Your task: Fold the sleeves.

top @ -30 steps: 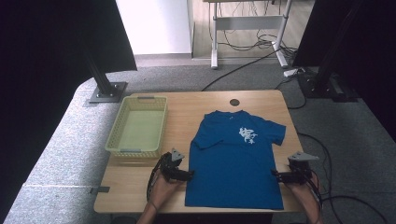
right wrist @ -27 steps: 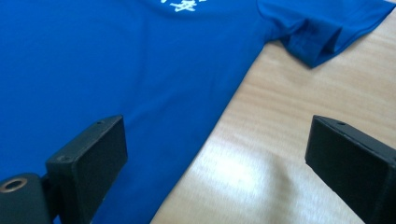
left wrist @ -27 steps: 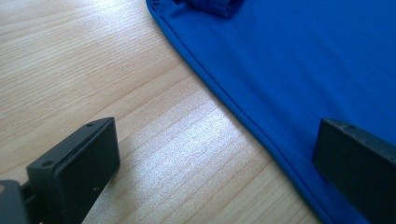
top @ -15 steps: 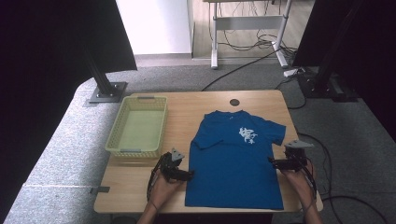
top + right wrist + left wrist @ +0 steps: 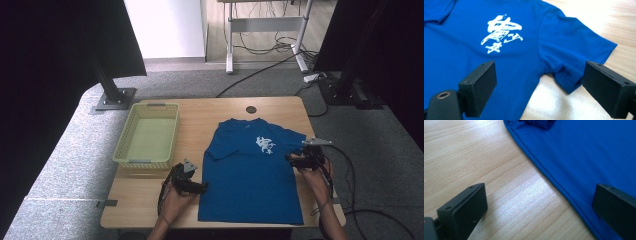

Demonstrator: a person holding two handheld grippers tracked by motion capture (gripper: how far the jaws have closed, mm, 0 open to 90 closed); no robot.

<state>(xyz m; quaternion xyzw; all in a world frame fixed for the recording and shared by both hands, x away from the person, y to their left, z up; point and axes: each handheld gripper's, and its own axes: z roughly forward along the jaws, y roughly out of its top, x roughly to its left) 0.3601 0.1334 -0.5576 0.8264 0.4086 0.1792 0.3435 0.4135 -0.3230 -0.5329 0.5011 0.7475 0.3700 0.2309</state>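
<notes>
A blue T-shirt [image 5: 252,172] lies flat, front up, on the right half of a wooden table [image 5: 210,112], its white printed logo [image 5: 264,145] on the chest and collar toward the far edge. A person at the near edge holds 2 grippers, 1 per hand.

Left gripper [image 5: 201,187]: at the shirt's left side hem, near the bottom corner. Jaws wide apart, clamped on nothing; in the left gripper view 1 jaw sits over bare wood, the other over blue fabric, w/ the hem edge [image 5: 554,180] running between them. Contact w/ cloth can't be told.

Right gripper [image 5: 291,159]: at the shirt's right edge, just below the right sleeve [image 5: 576,47]. Jaws also wide apart, holding nothing; the right gripper view shows the sleeve's underarm fold between them, table showing beneath.

A yellow-green plastic basket [image 5: 131,131] stands at the table's left, well apart from the shirt. A small dark round disc [image 5: 251,109] sits near the far edge.
</notes>
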